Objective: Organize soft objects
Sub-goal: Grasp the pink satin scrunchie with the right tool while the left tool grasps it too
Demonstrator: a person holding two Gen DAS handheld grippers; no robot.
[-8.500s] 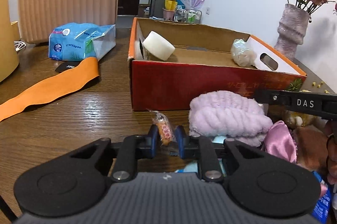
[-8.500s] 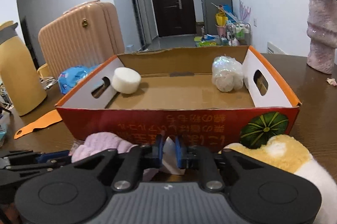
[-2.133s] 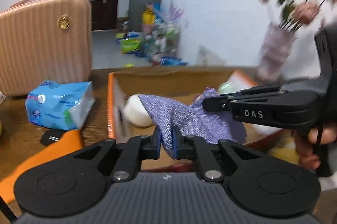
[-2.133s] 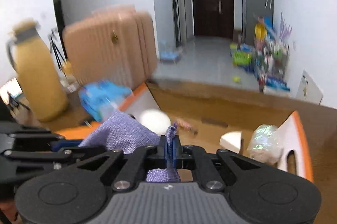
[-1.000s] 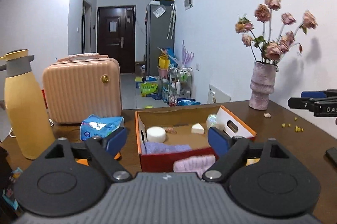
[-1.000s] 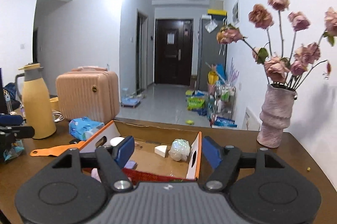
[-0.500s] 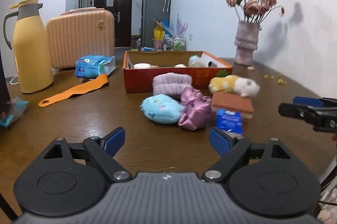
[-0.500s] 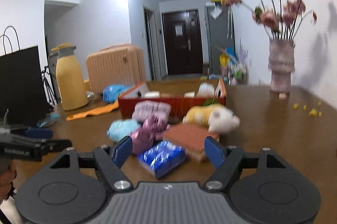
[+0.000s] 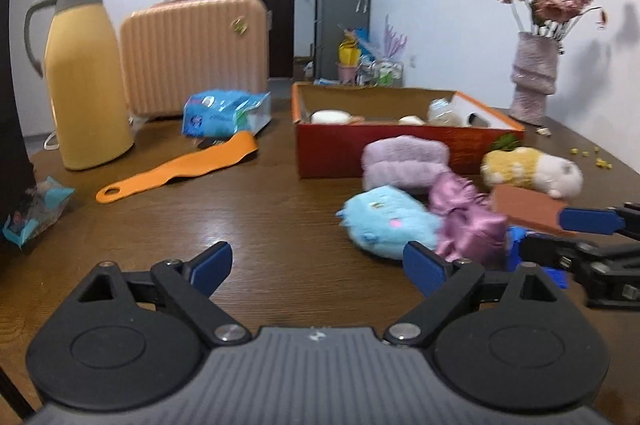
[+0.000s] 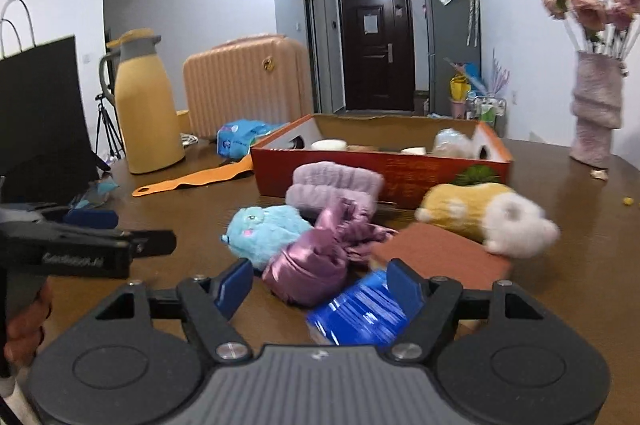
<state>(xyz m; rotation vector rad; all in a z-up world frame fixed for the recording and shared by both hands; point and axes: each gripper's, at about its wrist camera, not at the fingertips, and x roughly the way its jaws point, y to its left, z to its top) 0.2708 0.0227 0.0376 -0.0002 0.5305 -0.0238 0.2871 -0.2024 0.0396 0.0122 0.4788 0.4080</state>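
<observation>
The wooden table [image 9: 260,225] carries all. At the far side stands the red cardboard box [image 10: 380,165], w/ a few small items already inside. Just near of the box lies the pile of soft things that are not yet sorted: lilac fluffy cloth [image 10: 334,185] touching the box front, yellow-white plush [image 10: 486,213] to the right, light blue plush [image 10: 266,231] to the left, pink satin bundle [image 10: 320,257] in the middle, a terracotta flat pad [image 10: 436,253] and a blue packet [image 10: 360,309] nearest to the right camera.

Left gripper [image 9: 318,267] is wide open and empty, low over bare table, left of the blue plush. Right gripper [image 10: 320,285] is also wide open and empty; the satin bundle and the blue packet sit approx. between its fingers.

The step in hand is probably to choose and grasp the next soft item. To do it well: go for one item only, e.g. the satin bundle, which lies on top and near. Come down until the fingers are on both sides of its thick part, then close firmly, b/c satin is slippery and will compress. Avoid catching the packet or the blue plush together w/ it. Lift high enough to pass the box wall.
</observation>
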